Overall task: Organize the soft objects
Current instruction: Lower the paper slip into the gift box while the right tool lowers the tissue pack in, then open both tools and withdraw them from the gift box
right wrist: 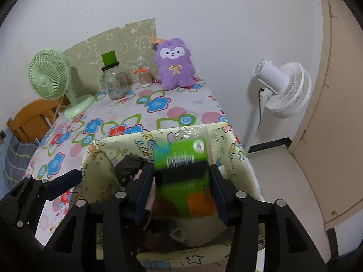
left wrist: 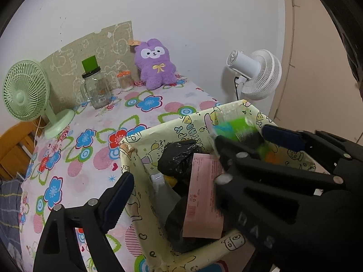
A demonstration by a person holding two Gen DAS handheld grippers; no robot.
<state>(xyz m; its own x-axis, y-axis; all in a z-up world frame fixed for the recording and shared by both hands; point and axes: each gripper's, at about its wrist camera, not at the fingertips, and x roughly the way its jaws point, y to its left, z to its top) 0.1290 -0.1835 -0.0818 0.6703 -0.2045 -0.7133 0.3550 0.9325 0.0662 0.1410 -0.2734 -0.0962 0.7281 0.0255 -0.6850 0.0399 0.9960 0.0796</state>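
A green tissue pack (right wrist: 185, 176) in clear wrap sits between my right gripper's (right wrist: 183, 181) blue pads, gripped over the yellow cartoon-print fabric bin (right wrist: 127, 140). In the left wrist view the same pack (left wrist: 236, 129) hangs above the bin (left wrist: 145, 136), held by the right gripper (left wrist: 263, 136). My left gripper (left wrist: 199, 156) is open, its left finger (left wrist: 118, 199) outside the bin's left wall. The bin holds a black plastic bag (left wrist: 177, 158) and a pink packet (left wrist: 204, 195). A purple plush bunny (left wrist: 155, 64) sits at the table's far edge against the wall.
A green desk fan (left wrist: 25, 90), a glass jar (left wrist: 96, 90) with a green box behind it and a small orange-lidded jar (left wrist: 124, 80) stand at the back of the flowered tablecloth (left wrist: 74, 158). A white fan (left wrist: 256, 72) stands off the table's right side. A wooden chair (right wrist: 34, 117) is at left.
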